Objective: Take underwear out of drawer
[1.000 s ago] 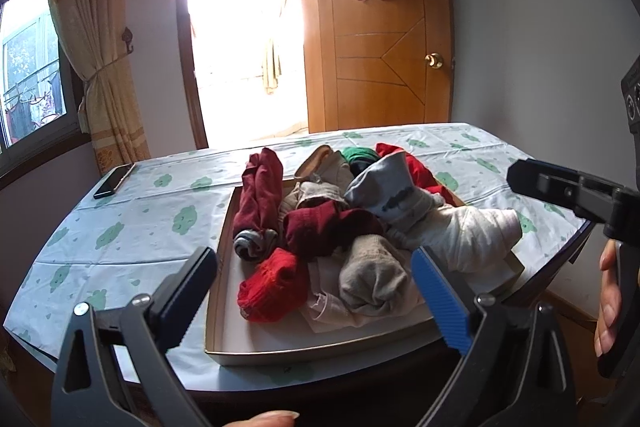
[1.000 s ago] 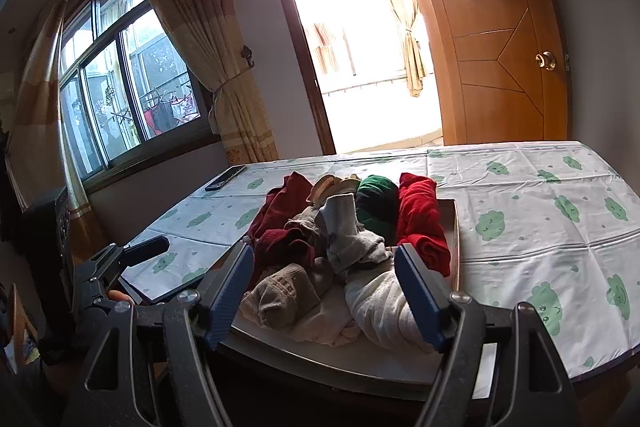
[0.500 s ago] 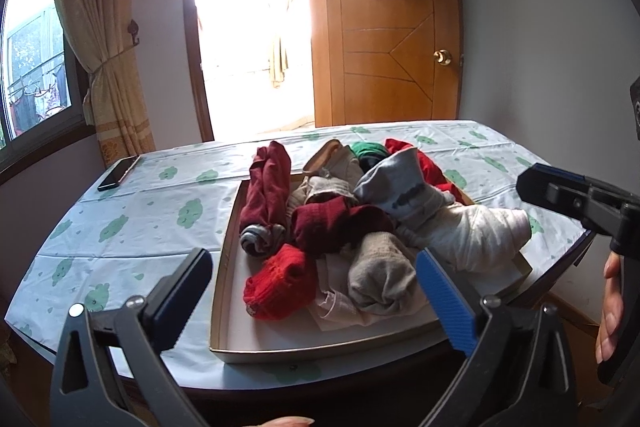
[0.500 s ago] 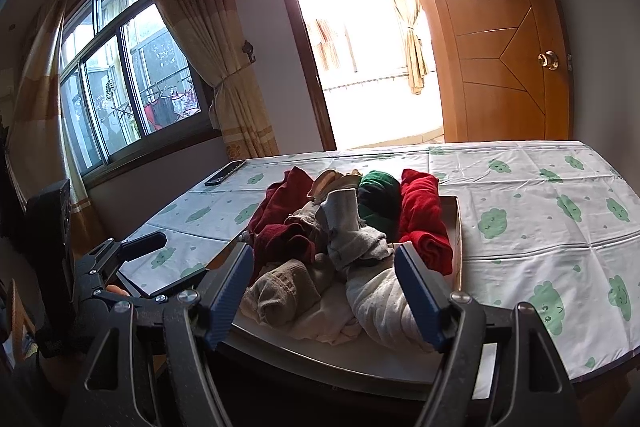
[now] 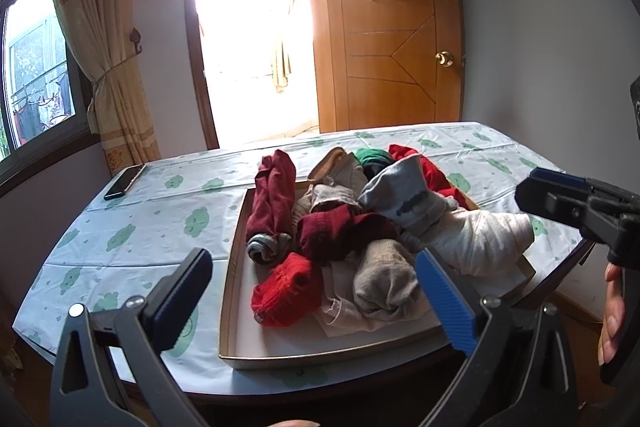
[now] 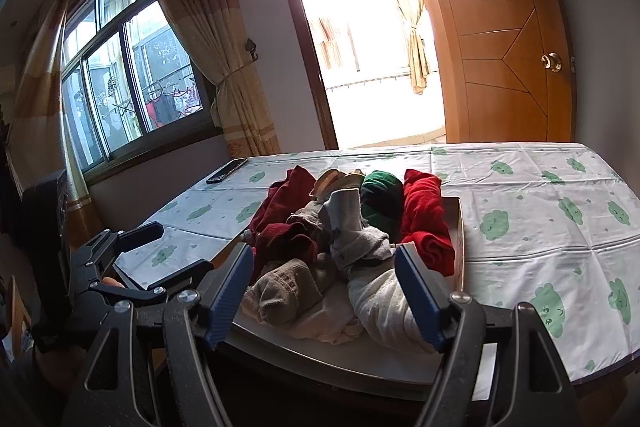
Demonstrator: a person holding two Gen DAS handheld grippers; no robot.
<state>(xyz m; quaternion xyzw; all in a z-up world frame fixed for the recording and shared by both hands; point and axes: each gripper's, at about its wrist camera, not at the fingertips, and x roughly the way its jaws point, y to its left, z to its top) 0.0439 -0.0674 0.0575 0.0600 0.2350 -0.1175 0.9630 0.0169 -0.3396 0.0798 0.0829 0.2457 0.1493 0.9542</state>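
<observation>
The approach is being set up: both the left gripper (image 5: 316, 291) and right gripper (image 6: 324, 291) are being held wide and empty short of the drawer (image 5: 240, 267) (a shallow tray on the table (image 5: 140, 227)), where rolled garments, seemingly underwear (image 5: 286, 293), are being left untouched, so one roll is needing to be singled out and closed upon.

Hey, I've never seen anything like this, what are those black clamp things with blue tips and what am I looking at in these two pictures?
They are two hand-held grippers, one in each of a person's hands, each carrying a camera that looks forward along its jaws. One picture is from the left gripper, the other from the right gripper. Both sets of jaws stand open and hold nothing. Ahead, on a table with a cloud-print cloth, sits a shallow tray-like drawer heaped with rolled underwear and socks. A phone lies at the table's far left corner.
</observation>
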